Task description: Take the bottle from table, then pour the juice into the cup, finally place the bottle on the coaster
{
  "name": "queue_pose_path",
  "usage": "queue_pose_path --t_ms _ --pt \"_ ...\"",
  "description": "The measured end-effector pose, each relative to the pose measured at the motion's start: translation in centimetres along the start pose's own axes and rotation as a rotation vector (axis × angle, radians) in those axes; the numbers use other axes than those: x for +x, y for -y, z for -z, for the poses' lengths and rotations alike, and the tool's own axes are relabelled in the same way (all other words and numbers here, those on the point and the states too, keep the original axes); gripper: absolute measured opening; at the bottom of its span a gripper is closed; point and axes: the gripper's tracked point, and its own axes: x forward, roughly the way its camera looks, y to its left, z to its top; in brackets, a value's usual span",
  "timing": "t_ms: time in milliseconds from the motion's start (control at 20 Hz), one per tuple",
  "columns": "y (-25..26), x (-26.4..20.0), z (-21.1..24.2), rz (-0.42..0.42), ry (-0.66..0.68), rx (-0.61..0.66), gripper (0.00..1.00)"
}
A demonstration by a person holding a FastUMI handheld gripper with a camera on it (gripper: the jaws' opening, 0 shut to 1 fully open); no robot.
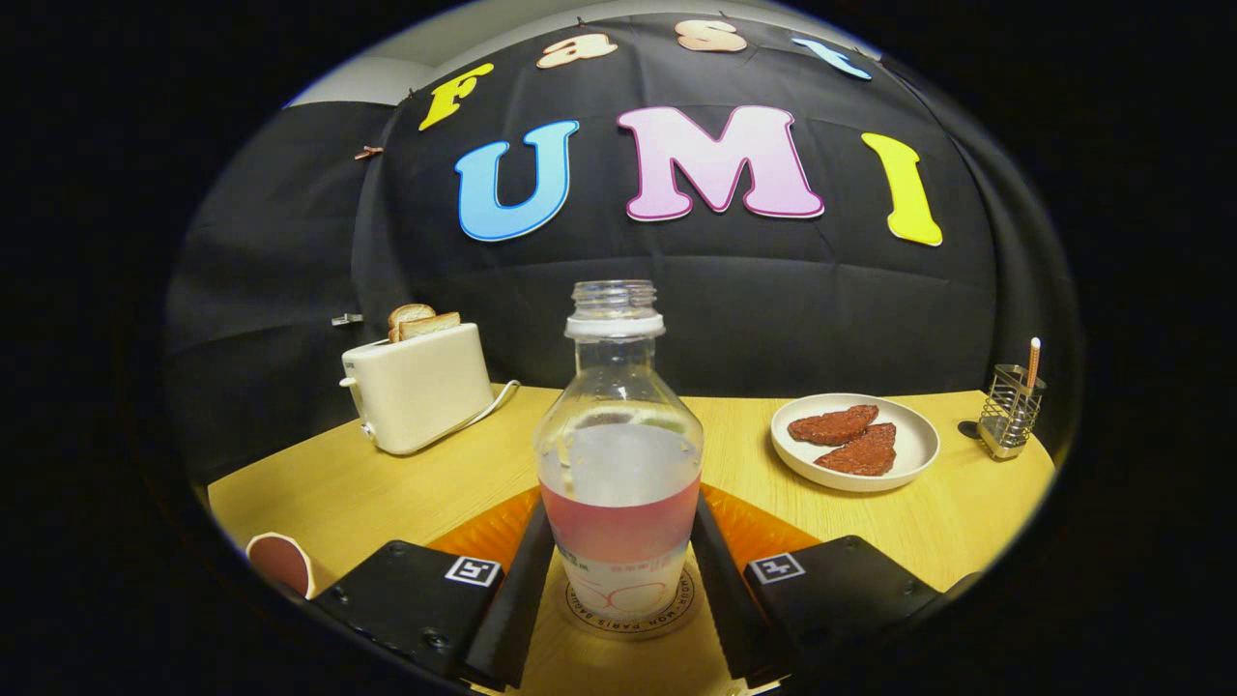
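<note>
The clear bottle (619, 454), uncapped and about a third full of pink juice, stands upright on a round printed coaster (679, 613). My gripper (620, 546) holds it low on the body, one finger against each side, shut on it. A paper cup (281, 563) with dark reddish liquid inside sits off to the left, beside the left finger's base.
An orange mat (763, 527) lies under the coaster on the wooden table (406, 483). Beyond, a cream toaster (420, 387) with bread stands at the left. To the right are a white plate (913, 440) with two red patties and a wire holder (1010, 411).
</note>
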Motion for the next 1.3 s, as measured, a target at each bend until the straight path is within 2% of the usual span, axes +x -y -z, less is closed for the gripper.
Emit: queue_pose_path --t_ms 200,250,350,950,1300 --pt "-0.2 -0.2 0.5 -0.019 -0.019 0.008 0.83" --pt "0.0 -0.2 0.5 -0.015 -0.023 0.006 0.91" --pt "0.2 -0.4 0.5 -0.012 -0.025 -0.002 0.98" --pt "0.0 -3.6 -1.8 -0.047 -0.007 -0.028 0.98" --pt "-0.2 -10.5 -6.2 -0.056 0.017 -0.062 0.98"
